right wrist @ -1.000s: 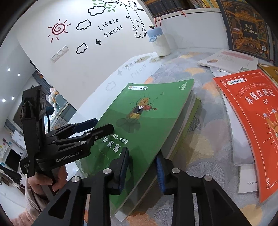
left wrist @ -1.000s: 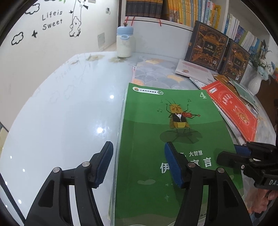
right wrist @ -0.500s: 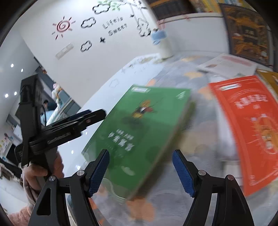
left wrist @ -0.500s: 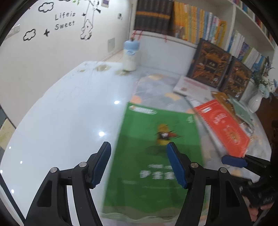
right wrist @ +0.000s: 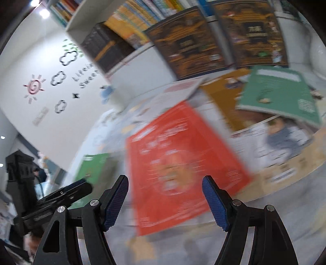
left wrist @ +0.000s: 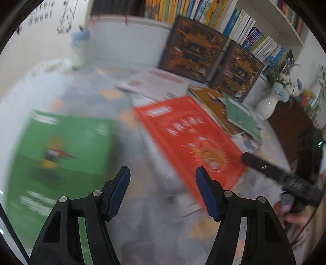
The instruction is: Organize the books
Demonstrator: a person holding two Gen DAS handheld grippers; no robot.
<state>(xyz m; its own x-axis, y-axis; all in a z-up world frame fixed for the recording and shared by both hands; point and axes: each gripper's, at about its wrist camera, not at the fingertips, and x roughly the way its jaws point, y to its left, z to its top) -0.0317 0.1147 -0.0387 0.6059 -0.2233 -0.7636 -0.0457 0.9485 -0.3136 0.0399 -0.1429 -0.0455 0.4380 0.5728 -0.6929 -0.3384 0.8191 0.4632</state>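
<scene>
Nearest the left wrist camera, the left gripper has its two blue-padded fingers standing well apart with nothing between them, hovering over a bare patch of the patterned table. The right gripper is likewise spread wide and empty, its blue pads framing the near edge of a red book that lies flat on the table below, not touching it. In the left view that same red book sits just ahead and to the right of the fingers, while a green book lies flat to the left of them, apart from the red one with table showing between. Both views are blurred, so cover text cannot be read. At the right edge of the left view the other gripper's black body is held in a person's hand. Beyond the red book, a loose spread of books overlaps: a pale book with a pink band, a mustard-brown book and a teal-green book lying partly over an illustrated white one. Farther back, two dark ornate books stand upright against the base of a white shelf filled with rows of colourful books. A white bottle with a blue cap stands at the far left of the table, and a white vase of flowers at the far right.
</scene>
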